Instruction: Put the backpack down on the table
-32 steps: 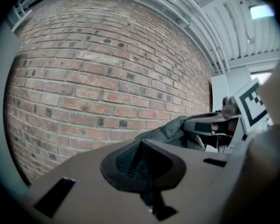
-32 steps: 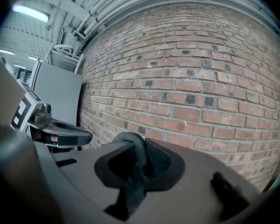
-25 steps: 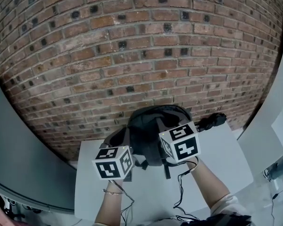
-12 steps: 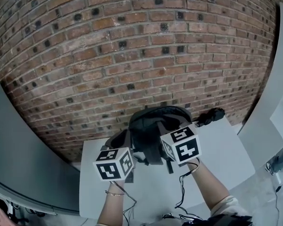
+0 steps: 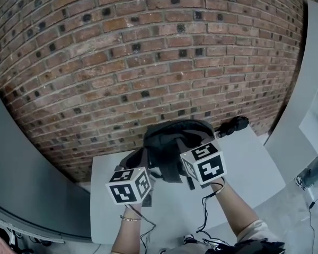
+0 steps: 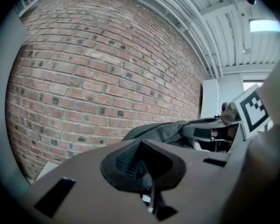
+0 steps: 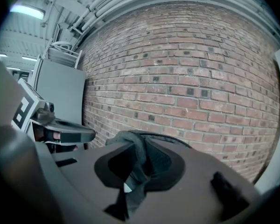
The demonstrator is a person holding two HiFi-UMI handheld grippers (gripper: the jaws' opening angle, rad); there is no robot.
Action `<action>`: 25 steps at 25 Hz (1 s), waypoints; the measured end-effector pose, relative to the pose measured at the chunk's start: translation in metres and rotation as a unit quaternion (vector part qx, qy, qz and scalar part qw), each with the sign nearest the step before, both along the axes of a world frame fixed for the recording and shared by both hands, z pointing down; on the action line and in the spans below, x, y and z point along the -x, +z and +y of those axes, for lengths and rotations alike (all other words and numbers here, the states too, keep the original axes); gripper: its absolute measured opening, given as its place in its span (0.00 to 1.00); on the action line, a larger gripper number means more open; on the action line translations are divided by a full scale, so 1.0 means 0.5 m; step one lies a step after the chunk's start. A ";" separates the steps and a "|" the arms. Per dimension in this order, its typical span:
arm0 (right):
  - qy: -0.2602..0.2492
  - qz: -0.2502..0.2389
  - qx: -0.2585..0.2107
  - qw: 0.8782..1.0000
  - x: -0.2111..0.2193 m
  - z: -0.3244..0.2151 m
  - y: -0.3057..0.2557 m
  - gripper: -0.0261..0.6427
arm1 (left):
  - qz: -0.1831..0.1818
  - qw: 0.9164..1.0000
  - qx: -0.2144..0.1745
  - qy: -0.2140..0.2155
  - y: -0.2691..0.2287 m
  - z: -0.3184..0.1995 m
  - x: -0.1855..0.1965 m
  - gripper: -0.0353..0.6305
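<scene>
Backpack [image 5: 168, 144] is gripped by both tools: the right gripper [image 7: 130, 178] has its jaws nearly closed on a dark fold of strap, and the left gripper [image 6: 148, 174] has its jaws pressed together on a thin dark strip. It stands upright just beyond them, over the far part of the white table [image 5: 249, 165], close to the brick wall [image 5: 148, 62]; contact underneath is unclear.

One backpack [image 5: 169, 142], one table [image 5: 254, 168], one brick wall [image 5: 148, 46]. Two grippers: the left gripper [image 6: 151, 197] and the right gripper [image 7: 128, 186]. Two marker cubes, one on each: left cube [image 5: 128, 185], right cube [image 5: 204, 163]. Two forearms: left forearm [image 5: 128, 236], right forearm [image 5: 236, 208]. One bracelet [image 5: 128, 218] on the left wrist. One small black object [image 5: 232, 126] at the table's far right corner
</scene>
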State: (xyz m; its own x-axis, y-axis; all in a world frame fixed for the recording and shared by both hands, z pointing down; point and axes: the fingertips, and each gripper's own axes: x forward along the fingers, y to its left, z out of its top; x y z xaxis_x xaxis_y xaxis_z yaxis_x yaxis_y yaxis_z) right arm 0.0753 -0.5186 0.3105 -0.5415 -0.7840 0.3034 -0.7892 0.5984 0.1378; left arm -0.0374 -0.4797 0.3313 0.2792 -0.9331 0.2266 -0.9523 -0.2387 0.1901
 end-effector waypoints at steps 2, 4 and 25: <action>0.001 0.002 0.002 1.000 0.004 0.012 0.004 0.12 | 0.001 1.000 0.001 0.004 0.003 0.009 0.001 0.07; 0.002 0.003 0.005 1.000 0.008 0.024 0.008 0.12 | 0.004 1.000 0.002 0.007 0.005 0.019 0.005 0.07; 0.041 0.002 0.042 0.998 0.018 0.201 0.100 0.12 | 0.011 0.999 0.039 0.033 0.085 0.183 0.046 0.07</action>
State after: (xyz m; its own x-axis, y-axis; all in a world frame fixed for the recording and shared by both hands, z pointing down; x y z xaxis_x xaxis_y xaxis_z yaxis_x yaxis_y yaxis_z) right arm 0.0665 -0.4179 0.3604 -0.4749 -0.7975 0.3720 -0.8355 0.5413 0.0939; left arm -0.0603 -0.3882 0.3736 0.3457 -0.8921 0.2909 -0.9302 -0.2851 0.2313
